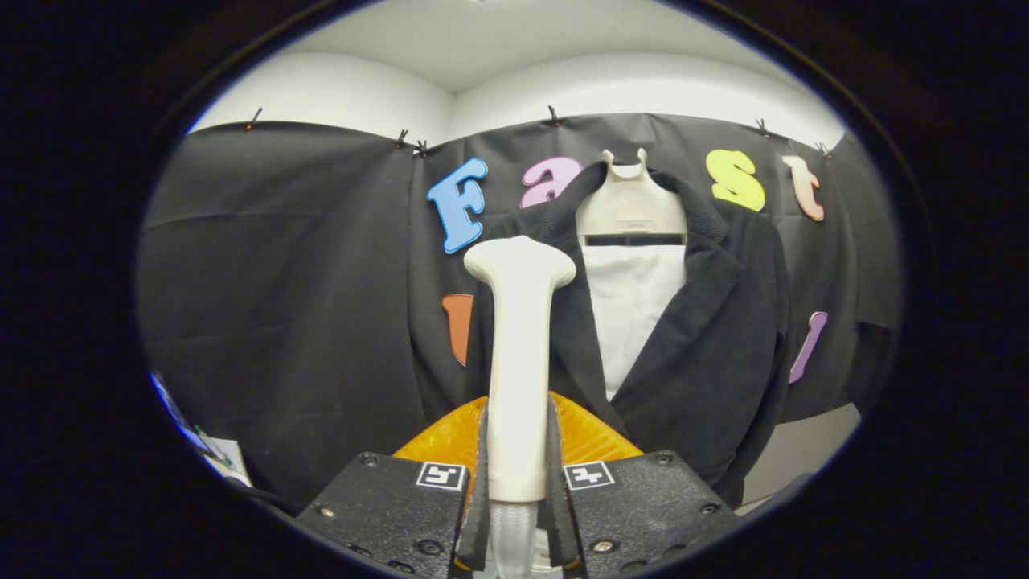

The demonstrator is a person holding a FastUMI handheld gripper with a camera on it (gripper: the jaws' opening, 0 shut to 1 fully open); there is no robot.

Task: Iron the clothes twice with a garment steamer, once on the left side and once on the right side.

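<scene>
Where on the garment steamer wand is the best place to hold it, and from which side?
Grip the steamer wand on its straight lower handle, from below along its length, as the gripper does now: both fingers press its flat sides. The shaft is narrow and even there; the head flares wide at the top and must stay free to face the black jacket.

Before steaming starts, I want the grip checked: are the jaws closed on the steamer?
Shut: both fingers press the upright steamer handle, its head before the jacket.
</scene>
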